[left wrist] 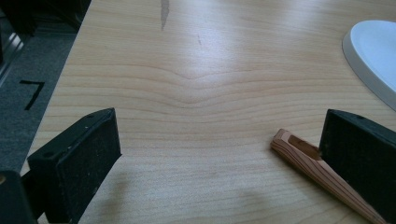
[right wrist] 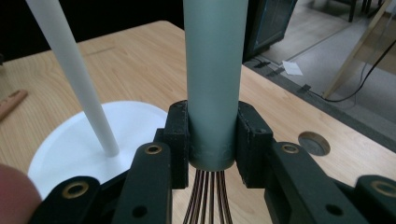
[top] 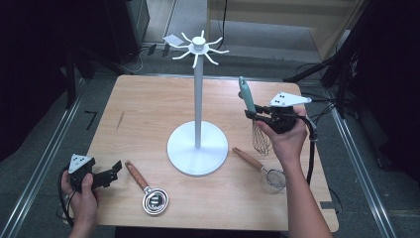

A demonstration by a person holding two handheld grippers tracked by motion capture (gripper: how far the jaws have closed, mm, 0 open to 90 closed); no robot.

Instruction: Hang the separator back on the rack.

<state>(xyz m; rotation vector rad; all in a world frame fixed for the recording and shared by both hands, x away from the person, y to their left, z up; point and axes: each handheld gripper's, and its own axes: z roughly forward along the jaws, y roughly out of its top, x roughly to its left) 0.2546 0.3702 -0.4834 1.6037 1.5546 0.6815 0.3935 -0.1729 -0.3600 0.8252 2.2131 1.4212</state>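
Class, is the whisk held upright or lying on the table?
Upright: the right hand-held gripper clamps the whisk, handle up, wires down.

Black "7" on the floor (left wrist: 32, 93)

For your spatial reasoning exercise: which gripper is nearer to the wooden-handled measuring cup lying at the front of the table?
Left. The left gripper rests on the table right beside the measuring cup. The right gripper is raised across the table, holding the whisk.

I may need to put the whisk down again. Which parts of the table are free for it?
The far left of the table, left of the white stand, is bare and widest. The near edge between the wooden-handled spoon and small strainer is also free. Around the right gripper holding the whisk it is crowded.
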